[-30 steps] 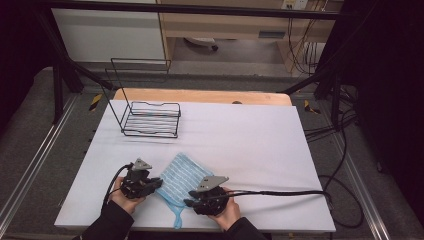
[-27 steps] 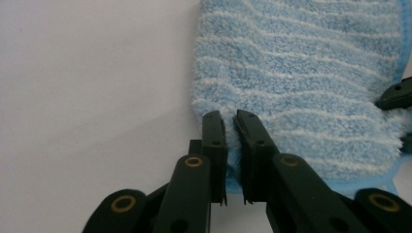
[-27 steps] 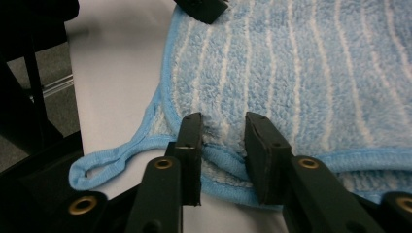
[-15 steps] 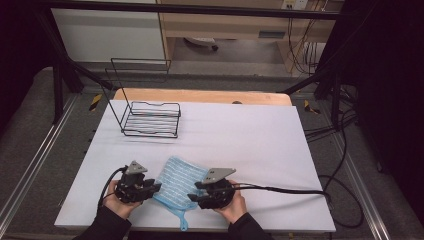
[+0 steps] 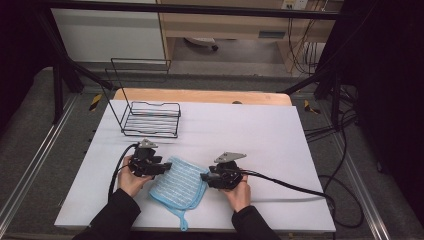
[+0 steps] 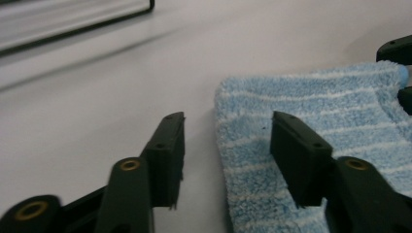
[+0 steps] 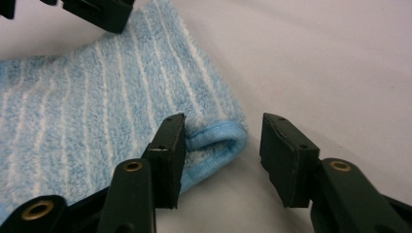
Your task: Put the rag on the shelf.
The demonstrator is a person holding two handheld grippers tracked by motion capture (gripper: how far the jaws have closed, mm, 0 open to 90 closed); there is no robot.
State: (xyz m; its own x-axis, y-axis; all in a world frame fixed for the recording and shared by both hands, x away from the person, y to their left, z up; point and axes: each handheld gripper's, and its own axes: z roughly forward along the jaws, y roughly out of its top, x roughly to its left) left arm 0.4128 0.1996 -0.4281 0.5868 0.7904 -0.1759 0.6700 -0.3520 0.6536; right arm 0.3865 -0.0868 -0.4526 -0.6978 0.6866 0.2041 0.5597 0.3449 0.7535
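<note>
A light blue towel (image 5: pixel 177 186) with white stripes lies folded on the white table top (image 5: pixel 260 135), near the front edge, with a loop at its near corner. My left gripper (image 5: pixel 167 167) is at its left corner and my right gripper (image 5: pixel 204 176) at its right corner. In the left gripper view the jaws (image 6: pixel 226 150) have just been opening and straddle the towel (image 6: pixel 340 111) edge without pressing it. In the right gripper view the jaws (image 7: pixel 223 145) have just been closing a little; the towel's (image 7: pixel 97 97) folded corner sits between them with a gap on one side.
A black wire rack (image 5: pixel 150 117) stands at the back left of the table, its base bar (image 6: pixel 73 24) blurred in the left gripper view. The right gripper's cable (image 5: pixel 290 182) trails right across the sheet. A wooden strip (image 5: pixel 200 96) runs along the far edge.
Both hands have moved away from the front edge and a little apart. The jaws stand wider than before and the towel lies flat between the two grippers.
</note>
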